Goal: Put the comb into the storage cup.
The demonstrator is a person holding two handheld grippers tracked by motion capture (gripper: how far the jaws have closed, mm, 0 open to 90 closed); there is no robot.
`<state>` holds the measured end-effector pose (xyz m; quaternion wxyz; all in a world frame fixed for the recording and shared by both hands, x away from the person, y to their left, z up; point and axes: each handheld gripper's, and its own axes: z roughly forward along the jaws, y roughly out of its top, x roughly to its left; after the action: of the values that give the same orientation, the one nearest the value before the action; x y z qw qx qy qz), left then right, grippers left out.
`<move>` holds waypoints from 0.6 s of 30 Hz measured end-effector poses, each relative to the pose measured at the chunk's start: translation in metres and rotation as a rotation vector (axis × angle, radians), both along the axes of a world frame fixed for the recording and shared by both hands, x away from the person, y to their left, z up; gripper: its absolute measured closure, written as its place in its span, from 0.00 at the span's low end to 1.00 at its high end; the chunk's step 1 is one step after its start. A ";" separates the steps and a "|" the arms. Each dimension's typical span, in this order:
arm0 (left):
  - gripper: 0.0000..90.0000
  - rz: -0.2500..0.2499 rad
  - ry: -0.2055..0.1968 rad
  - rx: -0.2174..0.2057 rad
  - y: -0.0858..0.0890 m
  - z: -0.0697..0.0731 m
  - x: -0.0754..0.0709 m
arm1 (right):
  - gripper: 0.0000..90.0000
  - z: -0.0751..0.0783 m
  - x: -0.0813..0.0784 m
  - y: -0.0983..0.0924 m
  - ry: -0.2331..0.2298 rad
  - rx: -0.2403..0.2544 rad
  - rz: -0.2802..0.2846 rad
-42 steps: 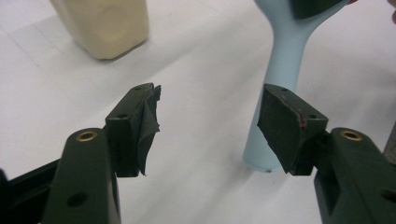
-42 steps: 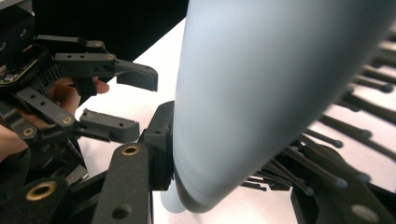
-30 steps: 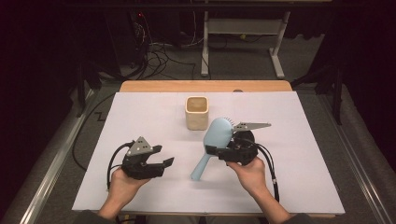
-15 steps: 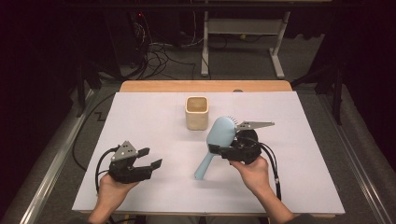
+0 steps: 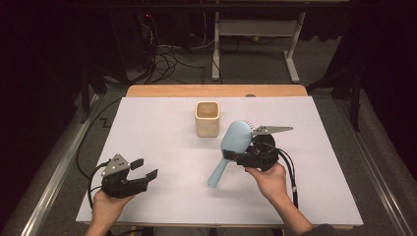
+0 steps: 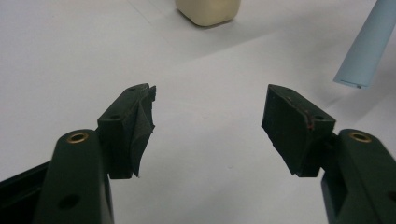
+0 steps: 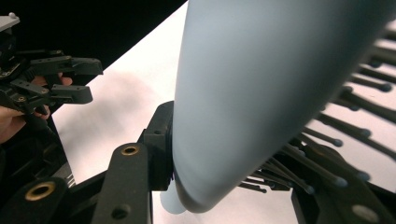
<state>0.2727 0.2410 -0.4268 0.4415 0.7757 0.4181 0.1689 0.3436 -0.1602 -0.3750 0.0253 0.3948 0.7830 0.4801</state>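
The right gripper (image 5: 239,156) clamps a blue hairbrush (image 5: 231,147) by its head above the white table (image 5: 162,128), the left gripper (image 5: 143,169) open and empty, the nearby cup (image 5: 207,118) its likely destination.

Lab: white-covered table (image 5: 147,123), floor cables (image 5: 167,54), metal frame (image 5: 255,29).

No readable text, label, brand, number or sign stood on anything on the table.
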 end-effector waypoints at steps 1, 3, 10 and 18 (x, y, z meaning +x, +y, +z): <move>0.38 0.004 -0.002 0.000 0.001 -0.001 -0.001 | 0.62 0.001 0.000 -0.001 0.002 -0.001 -0.003; 0.38 0.011 -0.002 -0.003 0.004 -0.003 -0.002 | 0.61 0.001 0.001 -0.002 -0.001 -0.004 -0.005; 0.37 0.054 0.002 -0.017 0.013 -0.011 -0.006 | 0.61 0.007 0.003 -0.008 -0.007 -0.007 -0.021; 0.37 0.081 -0.001 -0.028 0.019 -0.017 -0.009 | 0.61 0.012 0.006 -0.012 -0.015 -0.016 -0.031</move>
<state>0.2639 0.2599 -0.4441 0.4452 0.7519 0.4512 0.1810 0.3492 -0.1723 -0.3631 0.0419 0.4029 0.7804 0.4763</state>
